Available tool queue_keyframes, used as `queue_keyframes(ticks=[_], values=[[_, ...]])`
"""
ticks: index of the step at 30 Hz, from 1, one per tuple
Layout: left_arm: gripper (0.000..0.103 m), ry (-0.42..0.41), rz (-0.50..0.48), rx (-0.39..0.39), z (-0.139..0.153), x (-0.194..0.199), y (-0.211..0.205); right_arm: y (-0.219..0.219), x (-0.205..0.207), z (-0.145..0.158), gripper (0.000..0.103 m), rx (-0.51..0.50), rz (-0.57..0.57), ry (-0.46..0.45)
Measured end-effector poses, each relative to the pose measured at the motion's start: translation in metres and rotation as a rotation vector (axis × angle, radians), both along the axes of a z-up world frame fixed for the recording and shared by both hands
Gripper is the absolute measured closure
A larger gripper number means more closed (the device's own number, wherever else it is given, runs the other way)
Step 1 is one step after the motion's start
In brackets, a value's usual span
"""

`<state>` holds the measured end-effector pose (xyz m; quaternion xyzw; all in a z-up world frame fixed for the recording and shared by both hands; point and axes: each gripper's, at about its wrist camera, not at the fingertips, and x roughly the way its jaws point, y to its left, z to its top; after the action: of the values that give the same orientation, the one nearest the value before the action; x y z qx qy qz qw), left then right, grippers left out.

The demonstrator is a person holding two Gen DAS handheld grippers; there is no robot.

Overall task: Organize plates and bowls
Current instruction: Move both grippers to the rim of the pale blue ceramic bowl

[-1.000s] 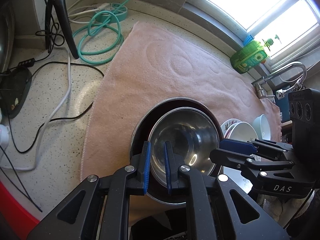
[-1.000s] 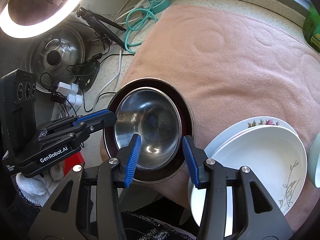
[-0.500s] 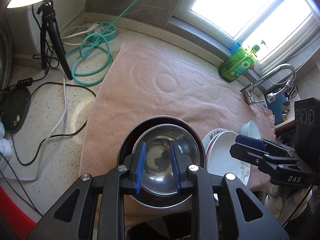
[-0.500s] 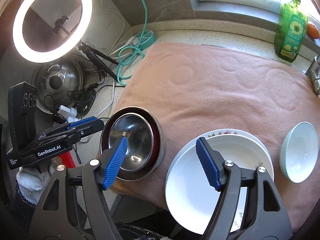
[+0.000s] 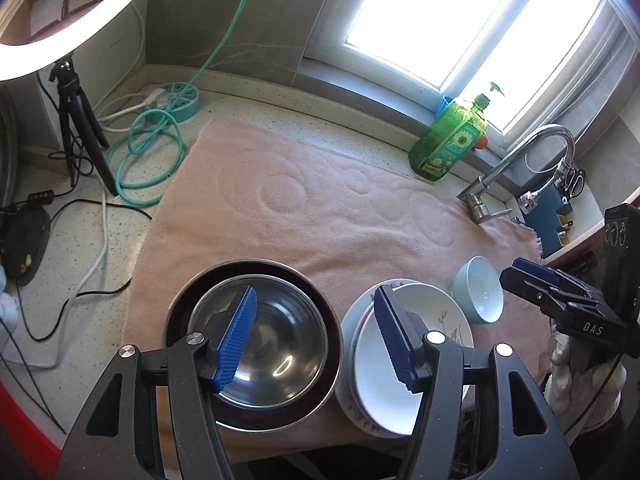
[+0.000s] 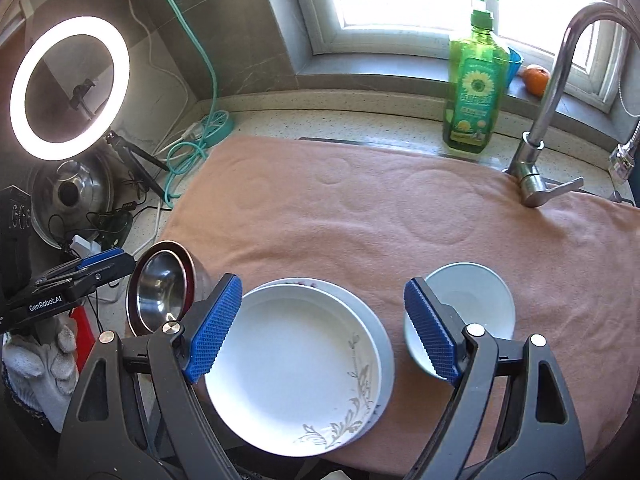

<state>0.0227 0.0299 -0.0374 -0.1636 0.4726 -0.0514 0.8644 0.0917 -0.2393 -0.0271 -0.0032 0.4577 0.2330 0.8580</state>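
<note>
A pink towel [image 5: 320,208] covers most of the speckled bench [image 5: 80,248], and all the dishes sit along its near edge. Toward the near left corner of the towel, a steel bowl [image 5: 276,344] is nested inside a dark-rimmed bowl [image 5: 180,316]. Just beside it to the right lies a stack of white plates [image 6: 296,364], the top one printed with a grey leaf sprig; a floral rim peeks out underneath. Further right along the same edge, close to the plates, stands a small pale bowl [image 6: 476,300], upright and empty.

The left gripper [image 5: 316,340] hangs above the gap between the steel bowl and the plates, its blue fingers [image 5: 236,336] apart and spreading wider, with nothing clamped between them. The right gripper [image 6: 324,328] hovers over the plates and the pale bowl; its fingers [image 6: 430,336] stand wide apart, widening a little more, and they touch no dish. Each gripper shows at the side of the other's view, held by a gloved hand [image 6: 40,356].

At the far edge of the bench stand a green soap bottle [image 6: 476,80] and a curved tap [image 6: 552,92], under a bright window. At the left end are a lit ring light [image 6: 68,88] on a small tripod, a coil of teal hose [image 5: 148,156], and loose cables.
</note>
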Motion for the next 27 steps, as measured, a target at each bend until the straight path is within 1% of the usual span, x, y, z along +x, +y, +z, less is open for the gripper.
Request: queue_keyframes(ticks=[5, 11, 15, 20, 21, 23, 25, 26, 27], values=[[0.042, -0.006, 0.005, -0.041, -0.002, 0.004, -0.027, -0.050, 0.009, -0.004, 0.017, 0.016, -0.063, 0.002], [0.042, -0.005, -0.041, -0.060, -0.009, 0.015, -0.073, -0.102, 0.017, -0.021, 0.017, 0.029, -0.125, 0.030], [0.042, 0.003, -0.084, -0.079, -0.016, 0.024, -0.107, -0.126, 0.019, -0.035, 0.017, 0.029, -0.138, 0.051], [0.042, 0.013, -0.153, -0.091, -0.026, 0.035, -0.148, -0.145, 0.020, -0.048, 0.018, 0.037, -0.152, 0.068], [0.042, 0.020, -0.169, -0.093, -0.029, 0.038, -0.156, -0.147, 0.020, -0.050, 0.019, 0.040, -0.154, 0.071], [0.045, 0.031, -0.196, -0.092, -0.034, 0.044, -0.169, -0.152, 0.021, -0.056, 0.026, 0.045, -0.158, 0.082], [0.045, 0.035, -0.222, -0.081, -0.039, 0.048, -0.181, -0.155, 0.023, -0.063, 0.035, 0.048, -0.156, 0.101], [0.046, 0.037, -0.231, -0.074, -0.042, 0.051, -0.186, -0.156, 0.024, -0.067, 0.036, 0.052, -0.157, 0.110], [0.050, 0.040, -0.239, -0.073, -0.044, 0.053, -0.191, -0.158, 0.025, -0.070, 0.039, 0.058, -0.158, 0.120]])
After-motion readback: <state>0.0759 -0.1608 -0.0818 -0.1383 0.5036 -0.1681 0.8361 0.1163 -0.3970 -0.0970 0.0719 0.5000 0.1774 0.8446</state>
